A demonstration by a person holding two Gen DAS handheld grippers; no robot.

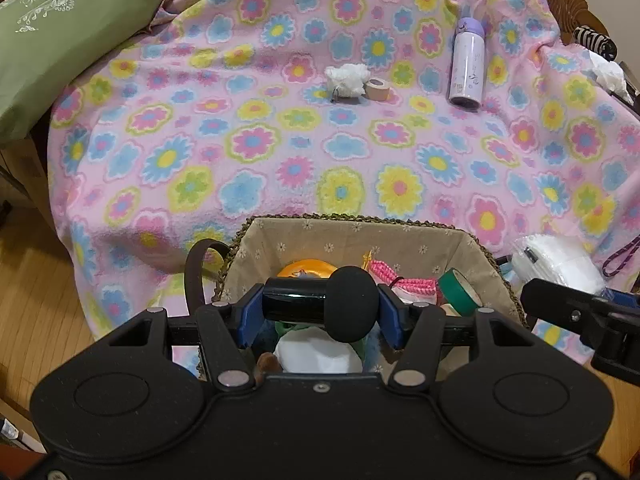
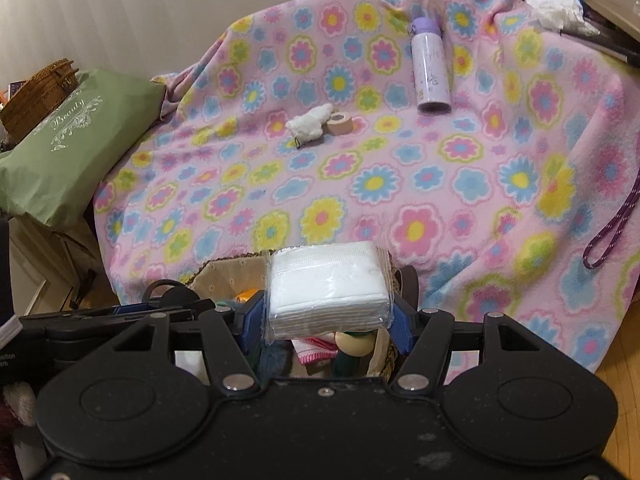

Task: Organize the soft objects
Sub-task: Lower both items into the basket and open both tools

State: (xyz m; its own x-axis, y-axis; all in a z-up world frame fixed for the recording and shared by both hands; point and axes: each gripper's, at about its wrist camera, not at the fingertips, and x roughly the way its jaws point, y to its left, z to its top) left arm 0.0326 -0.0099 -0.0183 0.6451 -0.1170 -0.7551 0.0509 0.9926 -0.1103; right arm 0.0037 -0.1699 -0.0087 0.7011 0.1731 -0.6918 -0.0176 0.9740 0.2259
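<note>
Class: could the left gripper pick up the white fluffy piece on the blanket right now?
Probably not: the left gripper already clamps a black microphone, and the fluffy piece lies far across the blanket.

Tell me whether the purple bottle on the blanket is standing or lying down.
Lying down. The purple bottle rests lengthwise on the floral blanket, its cap toward the far edge and its base facing the basket.

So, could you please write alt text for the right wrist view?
The right gripper is shut on a wrapped white pack above a lined basket at the near edge of a floral blanket. Farther back lie a white fluff, a tape roll and a purple bottle; a green pillow sits left.
</note>
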